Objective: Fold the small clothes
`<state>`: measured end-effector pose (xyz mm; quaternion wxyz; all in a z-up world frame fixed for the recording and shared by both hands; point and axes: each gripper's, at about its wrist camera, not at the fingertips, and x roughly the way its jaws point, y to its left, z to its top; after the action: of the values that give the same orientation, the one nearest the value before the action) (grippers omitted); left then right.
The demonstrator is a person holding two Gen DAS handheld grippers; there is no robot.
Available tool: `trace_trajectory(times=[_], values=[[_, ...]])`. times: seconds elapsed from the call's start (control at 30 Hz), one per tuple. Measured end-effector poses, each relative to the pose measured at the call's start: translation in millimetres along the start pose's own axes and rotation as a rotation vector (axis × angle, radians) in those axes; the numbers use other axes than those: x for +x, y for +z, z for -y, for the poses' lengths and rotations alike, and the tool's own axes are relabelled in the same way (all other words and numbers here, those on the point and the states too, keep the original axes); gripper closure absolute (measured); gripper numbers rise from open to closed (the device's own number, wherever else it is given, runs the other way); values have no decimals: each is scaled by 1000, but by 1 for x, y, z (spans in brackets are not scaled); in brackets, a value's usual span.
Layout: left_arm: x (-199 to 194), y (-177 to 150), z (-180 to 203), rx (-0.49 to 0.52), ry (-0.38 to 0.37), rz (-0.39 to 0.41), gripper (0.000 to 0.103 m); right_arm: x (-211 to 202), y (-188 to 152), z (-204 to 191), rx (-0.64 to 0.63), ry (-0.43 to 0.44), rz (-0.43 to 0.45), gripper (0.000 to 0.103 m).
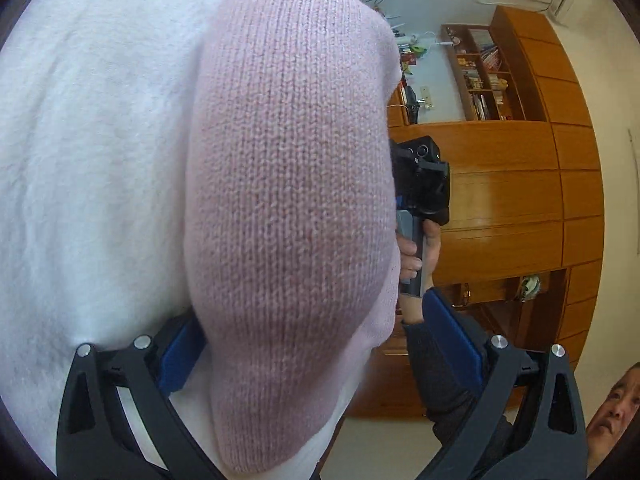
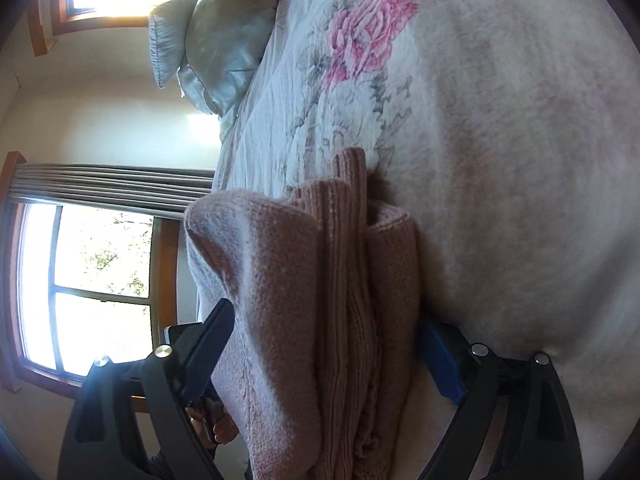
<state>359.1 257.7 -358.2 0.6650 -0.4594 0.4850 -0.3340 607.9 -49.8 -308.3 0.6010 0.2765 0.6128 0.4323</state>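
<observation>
A pink knitted garment (image 1: 292, 184) lies folded on the white fleece blanket (image 1: 92, 160) of a bed. In the left wrist view it bulges between the fingers of my left gripper (image 1: 316, 344), which stands open. One blue pad (image 1: 180, 356) rests by the blanket, and the other pad (image 1: 452, 340) is clear of the cloth. In the right wrist view the same garment (image 2: 320, 320) shows as a thick stack of layers. My right gripper (image 2: 326, 356) is shut on it, a pad pressing each side. The right gripper's body (image 1: 424, 184) and the hand holding it show past the garment.
The bed carries a white cover with a pink rose print (image 2: 372, 40) and a pale pillow (image 2: 212, 40). Windows (image 2: 100, 280) lie beyond the bed. Wooden cabinets (image 1: 520, 200) and a bookshelf (image 1: 484, 76) line the opposite wall. A person (image 1: 612, 412) is at the edge.
</observation>
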Motion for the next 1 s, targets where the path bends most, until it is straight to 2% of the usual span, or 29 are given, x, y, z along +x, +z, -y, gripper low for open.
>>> trace_trajectory(times=[0.17,0.23,0.27,0.3,0.33,0.5,0.63,0.73,0.9,1.0], values=[[22,1,6,5,70,-16,4,22,6,-16,-56,-8,-4,9],[21,-1,11,15,116,-16,7,29,6,-21,-61,-25,6,15],[19,0,13,10,139,-26,21,30,6,-21,-56,-34,7,21],[18,0,11,-9,155,-42,42,30,5,-19,-43,-25,7,39],[13,2,9,-21,149,-41,45,30,5,-18,-30,-4,6,46],[-8,2,30,15,180,-13,60,27,-5,-41,-49,5,69,51],[-35,-7,44,29,170,-2,61,31,-19,-74,-80,22,86,52],[-73,-23,49,52,191,27,61,53,-33,-106,-124,45,66,52],[-144,-59,32,11,212,87,61,124,-55,-150,-154,102,-13,52],[-174,-81,1,-41,241,105,57,181,-68,-156,-151,80,-92,50]])
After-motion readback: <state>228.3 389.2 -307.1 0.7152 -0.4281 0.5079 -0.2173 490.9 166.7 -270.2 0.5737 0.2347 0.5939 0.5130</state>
